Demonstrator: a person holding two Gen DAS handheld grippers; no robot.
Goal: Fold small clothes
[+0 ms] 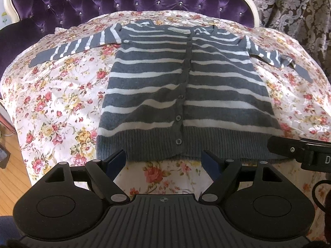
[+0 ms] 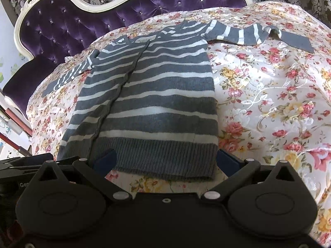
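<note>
Nearest the lens in the left wrist view, the left gripper (image 1: 164,161) stands with its fingers spread wide and nothing between them, poised just short of the ribbed hem (image 1: 186,146) of the cardigan (image 1: 186,82). That cardigan lies flat and face up across the middle of the frame on the floral bedspread (image 1: 58,107), buttoned down the front, grey with white stripes. One sleeve (image 1: 72,48) runs out to the upper left, the other sleeve reaches the right edge with its cuff crumpled. At the lower right, part of the right gripper (image 1: 300,150) shows beside the hem corner.

Low in the right wrist view, the right gripper (image 2: 165,162) is likewise spread and holds nothing, its fingers flanking the right half of the hem, which sits at the bottom centre. The body of the garment climbs toward the purple tufted headboard (image 2: 103,18) at the top. A neck label shows near upper centre.

Judging by the knit, the garment is light, soft and limp: it will sag and stretch if lifted by one point. The thicker ribbed hem corners or the shoulder seams look like the surest holds, and the bedspread's sheen suggests the fabric may slide on it.
</note>
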